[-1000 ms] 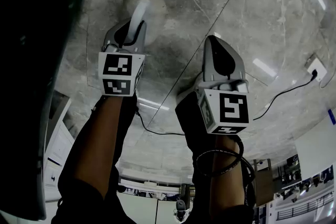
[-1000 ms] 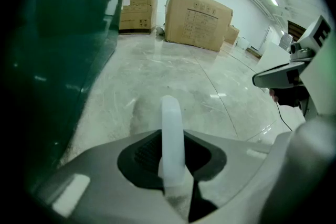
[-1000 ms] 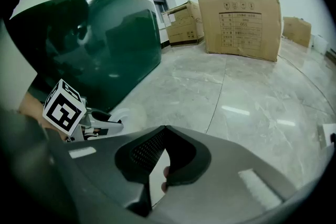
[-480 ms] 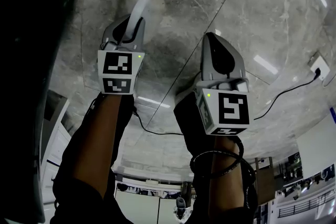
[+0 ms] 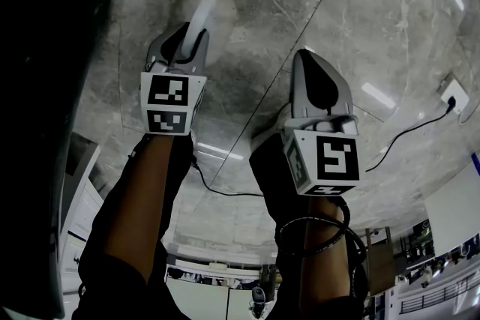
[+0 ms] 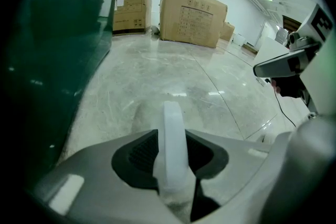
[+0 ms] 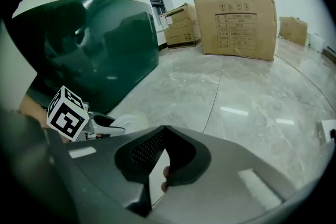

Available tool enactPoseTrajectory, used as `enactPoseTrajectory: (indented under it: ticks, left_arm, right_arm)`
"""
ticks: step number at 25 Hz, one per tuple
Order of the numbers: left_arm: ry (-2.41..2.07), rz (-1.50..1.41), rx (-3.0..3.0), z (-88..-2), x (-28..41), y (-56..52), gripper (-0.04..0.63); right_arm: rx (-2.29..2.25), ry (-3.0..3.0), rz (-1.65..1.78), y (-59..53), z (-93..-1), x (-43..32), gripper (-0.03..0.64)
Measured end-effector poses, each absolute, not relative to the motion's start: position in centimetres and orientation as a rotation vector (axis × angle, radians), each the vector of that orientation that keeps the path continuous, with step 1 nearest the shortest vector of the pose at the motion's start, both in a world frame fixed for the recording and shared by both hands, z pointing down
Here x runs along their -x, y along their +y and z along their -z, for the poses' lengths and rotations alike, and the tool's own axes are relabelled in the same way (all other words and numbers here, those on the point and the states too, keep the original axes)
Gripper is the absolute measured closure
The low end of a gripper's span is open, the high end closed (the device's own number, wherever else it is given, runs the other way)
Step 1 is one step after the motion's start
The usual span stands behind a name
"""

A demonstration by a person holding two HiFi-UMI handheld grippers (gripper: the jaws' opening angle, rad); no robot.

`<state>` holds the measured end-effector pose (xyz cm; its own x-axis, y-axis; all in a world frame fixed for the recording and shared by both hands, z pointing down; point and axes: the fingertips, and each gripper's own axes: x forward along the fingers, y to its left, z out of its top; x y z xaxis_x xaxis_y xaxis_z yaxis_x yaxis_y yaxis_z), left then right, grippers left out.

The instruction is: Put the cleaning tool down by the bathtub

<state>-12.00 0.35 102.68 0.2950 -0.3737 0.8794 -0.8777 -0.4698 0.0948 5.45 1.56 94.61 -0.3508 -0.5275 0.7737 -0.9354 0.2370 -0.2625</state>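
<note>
Left gripper view: left gripper (image 6: 173,152) jaws clamp the cleaning tool (image 6: 172,131), right gripper (image 7: 161,168) jaws together; released upright, it may topple against the bathtub (image 6: 52,86).

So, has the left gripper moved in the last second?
No. The left gripper, shut on the cleaning tool, sits just as far left of the floor seam as before.
</note>
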Motion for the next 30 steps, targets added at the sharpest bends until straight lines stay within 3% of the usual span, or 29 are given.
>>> enactPoseTrajectory:
  ticks: [14,30]
  left_arm:
    - [-1.132,-1.035,-2.014,-97.1,11.9,0.1,0.448]
    - [-1.173,-1.019,-2.077,-86.5,11.6,-1.7,0.529]
  right_arm:
    - [-1.382,-2.007,-0.947,1.0,-89.7,-4.5,0.594]
    - [-1.406,-2.054,-0.879,-0.8,-79.7,-2.9,0.594]
